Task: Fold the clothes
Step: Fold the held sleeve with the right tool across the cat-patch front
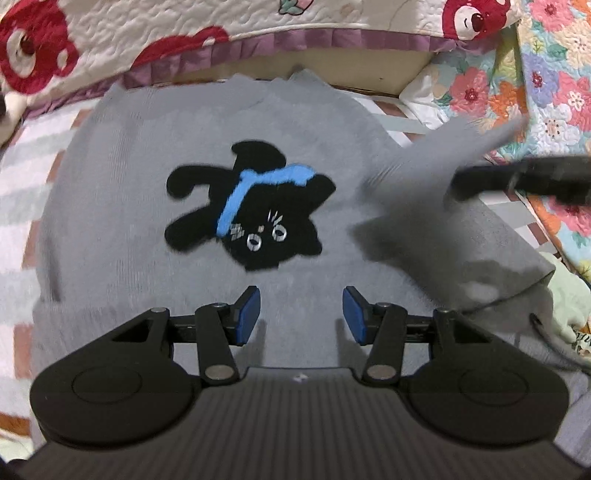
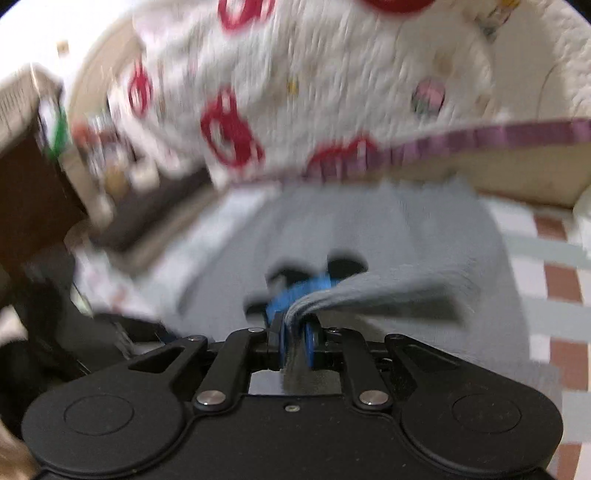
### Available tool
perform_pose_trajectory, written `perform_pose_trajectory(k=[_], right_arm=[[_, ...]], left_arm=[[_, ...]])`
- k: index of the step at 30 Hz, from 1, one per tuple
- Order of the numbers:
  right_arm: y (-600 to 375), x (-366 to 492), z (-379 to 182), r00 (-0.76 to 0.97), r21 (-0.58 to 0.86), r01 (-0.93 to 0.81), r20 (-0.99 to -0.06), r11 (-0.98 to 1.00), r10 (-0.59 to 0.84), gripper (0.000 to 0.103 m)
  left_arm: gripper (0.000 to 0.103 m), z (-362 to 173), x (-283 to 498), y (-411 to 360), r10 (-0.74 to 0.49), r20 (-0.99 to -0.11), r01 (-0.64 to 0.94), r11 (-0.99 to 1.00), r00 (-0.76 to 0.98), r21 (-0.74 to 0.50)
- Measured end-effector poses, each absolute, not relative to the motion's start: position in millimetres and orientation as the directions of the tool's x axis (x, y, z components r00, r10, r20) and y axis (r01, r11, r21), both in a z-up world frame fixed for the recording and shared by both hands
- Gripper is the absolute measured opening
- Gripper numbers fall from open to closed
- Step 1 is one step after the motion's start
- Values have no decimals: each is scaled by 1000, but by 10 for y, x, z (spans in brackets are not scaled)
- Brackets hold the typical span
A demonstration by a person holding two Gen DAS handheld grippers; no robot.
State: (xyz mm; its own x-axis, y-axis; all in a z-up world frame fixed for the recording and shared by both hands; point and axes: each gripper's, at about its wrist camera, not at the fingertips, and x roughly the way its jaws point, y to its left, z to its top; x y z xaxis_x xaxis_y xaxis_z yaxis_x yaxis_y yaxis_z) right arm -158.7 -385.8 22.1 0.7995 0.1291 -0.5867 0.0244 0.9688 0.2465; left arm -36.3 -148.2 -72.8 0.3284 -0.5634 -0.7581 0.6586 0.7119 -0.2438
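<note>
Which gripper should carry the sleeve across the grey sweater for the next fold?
The right gripper: it is already shut on the sleeve, lifted over the sweater. The left gripper is open and holds nothing.

right gripper [image 1: 524, 177] a dark blur; sleeve [image 1: 436, 173] smeared (quilt [image 2: 314, 85] too).

Open room: the flat gray sweater [image 1: 122, 206] in front of the left gripper [image 1: 301, 314].
In the way, right: the lifted sleeve [image 1: 424, 173].
In the way, far side: the bear quilt [image 1: 166, 33].
</note>
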Motion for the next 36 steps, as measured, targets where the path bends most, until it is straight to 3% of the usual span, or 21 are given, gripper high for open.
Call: perform_pose_trajectory(k=[1, 3, 4, 10, 13, 15, 17, 21, 24, 26, 27, 28, 31, 35, 36], right_arm=[[-3787, -1597, 141, 787, 205, 27, -608, 978, 106, 18], [-3644, -1618, -20, 761, 120, 28, -647, 992, 56, 36], [-3580, -1633, -98, 748, 79, 30, -663, 996, 30, 38], [-4163, -2369, -345, 664, 74, 311, -730, 948, -161, 40], [-4336, -2749, -473, 644, 120, 422, -738, 899, -203, 46], [-4394, -2916, -544, 637, 133, 459, -738, 878, -221, 50], [-4437, -3037, -602, 618, 127, 484, -750, 866, -236, 52], [-4452, -3058, -630, 621, 145, 466, -756, 872, -206, 54], [-4444, -3030, -655, 629, 153, 469, -749, 870, -207, 54], [-4429, -2981, -696, 618, 131, 475, -753, 870, -225, 54], [-4422, -2983, -709, 618, 129, 477, -752, 869, -227, 54], [-4416, -2986, -721, 618, 128, 478, -752, 869, -230, 54], [-4409, -2995, -756, 625, 134, 486, -745, 864, -236, 54], [-4408, -3009, -799, 637, 150, 498, -732, 854, -243, 53], [-4408, -3012, -810, 640, 154, 501, -728, 852, -245, 53]], left_arm=[[49, -772, -373, -1438, -565, -758, 653, 714, 325, -252], [49, -840, -397, -1366, -588, -747, 641, 710, 310, -292], [50, -864, -409, -1338, -608, -736, 633, 703, 298, -324], [54, -921, -439, -1592, -645, -728, 684, 639, 230, -351], [56, -883, -384, -1725, -654, -722, 678, 637, 224, -367], [62, -871, -335, -1824, -652, -723, 673, 642, 227, -368], [75, -894, -273, -1951, -640, -732, 664, 655, 234, -360], [75, -1018, -173, -2234, -607, -761, 661, 671, 229, -336], [61, -1191, -177, -2515, -533, -802, 706, 676, 271, -210], [23, -1240, -242, -2643, -492, -805, 732, 672, 331, -110], [10, -1201, -286, -2671, -489, -799, 740, 668, 350, -85], [5, -1162, -330, -2699, -487, -792, 746, 663, 369, -60], [5, -793, -521, -2587, -548, -716, 771, 637, 432, -22], [5, -175, -859, -2058, -623, -545, 741, 671, 562, -3], [5, -177, -868, -1909, -607, -548, 710, 703, 576, -33]])
